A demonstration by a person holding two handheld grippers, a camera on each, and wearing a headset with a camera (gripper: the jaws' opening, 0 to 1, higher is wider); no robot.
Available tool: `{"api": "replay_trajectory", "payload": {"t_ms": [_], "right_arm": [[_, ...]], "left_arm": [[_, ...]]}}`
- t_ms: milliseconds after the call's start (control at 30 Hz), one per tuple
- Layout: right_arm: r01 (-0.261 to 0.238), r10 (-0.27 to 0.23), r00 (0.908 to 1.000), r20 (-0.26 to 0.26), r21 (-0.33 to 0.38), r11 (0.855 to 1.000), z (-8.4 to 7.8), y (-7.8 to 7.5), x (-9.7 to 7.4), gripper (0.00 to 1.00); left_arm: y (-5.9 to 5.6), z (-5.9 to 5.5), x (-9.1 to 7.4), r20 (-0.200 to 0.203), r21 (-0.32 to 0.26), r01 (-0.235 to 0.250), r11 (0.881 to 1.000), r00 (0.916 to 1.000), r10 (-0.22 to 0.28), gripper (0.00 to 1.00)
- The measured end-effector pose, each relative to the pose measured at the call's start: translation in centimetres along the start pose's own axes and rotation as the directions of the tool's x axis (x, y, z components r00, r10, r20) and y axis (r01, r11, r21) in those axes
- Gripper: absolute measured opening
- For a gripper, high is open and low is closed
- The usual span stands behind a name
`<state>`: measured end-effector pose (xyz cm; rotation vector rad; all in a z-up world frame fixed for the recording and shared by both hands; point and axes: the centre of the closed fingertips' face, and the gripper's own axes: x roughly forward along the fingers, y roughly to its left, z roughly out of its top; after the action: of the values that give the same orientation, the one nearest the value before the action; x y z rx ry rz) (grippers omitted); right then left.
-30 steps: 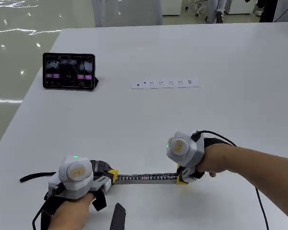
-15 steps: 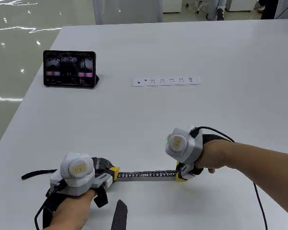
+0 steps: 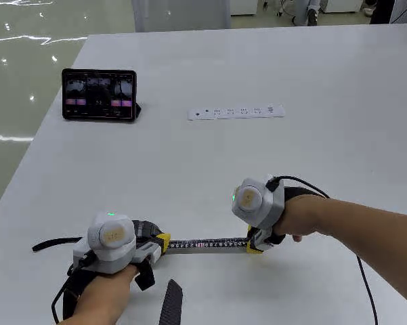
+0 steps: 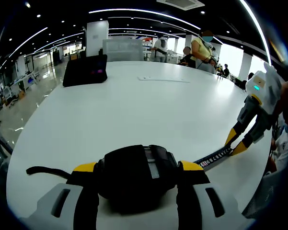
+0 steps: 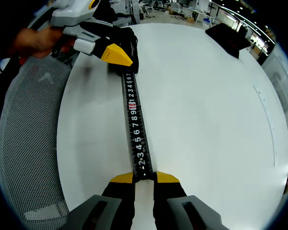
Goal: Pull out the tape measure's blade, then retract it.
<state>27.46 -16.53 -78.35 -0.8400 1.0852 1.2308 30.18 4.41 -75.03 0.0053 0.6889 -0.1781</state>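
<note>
1. The left gripper (image 3: 152, 249) sits low near the worktop's near edge, toward the left corner. Its yellow-tipped jaws are closed on either side of the tape measure's black case (image 4: 134, 175).
2. The left hand (image 3: 107, 296) grips it from behind, at the near edge.
3. The right gripper (image 3: 253, 244) tilts downward, further right along the same edge, with its jaw tips pinched on the blade (image 5: 135, 129).
4. The right hand (image 3: 299, 217) holds it, and the bare forearm (image 3: 372, 237) comes in from the right.

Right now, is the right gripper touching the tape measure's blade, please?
Touching: the right gripper view shows the right gripper shut on the blade end.
</note>
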Motion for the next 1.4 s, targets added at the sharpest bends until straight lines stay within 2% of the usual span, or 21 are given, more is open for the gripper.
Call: {"api": "replay_trajectory", "payload": {"t_ms": [833, 1400], "right_arm": [[0.007, -0.007, 1.0000, 0.005, -0.008, 1.000, 0.9, 0.1, 0.3, 0.10], [0.001, -0.001, 0.9999, 0.013, 0.013, 1.000, 1.4, 0.1, 0.5, 0.10]], "left_arm": [[0.0, 0.0, 0.0, -0.003, -0.001, -0.003, 1.000, 1.0000, 0.003, 0.62], [0.0, -0.1, 0.0, -0.009, -0.002, -0.002, 1.000, 1.0000, 0.002, 0.62]]}}
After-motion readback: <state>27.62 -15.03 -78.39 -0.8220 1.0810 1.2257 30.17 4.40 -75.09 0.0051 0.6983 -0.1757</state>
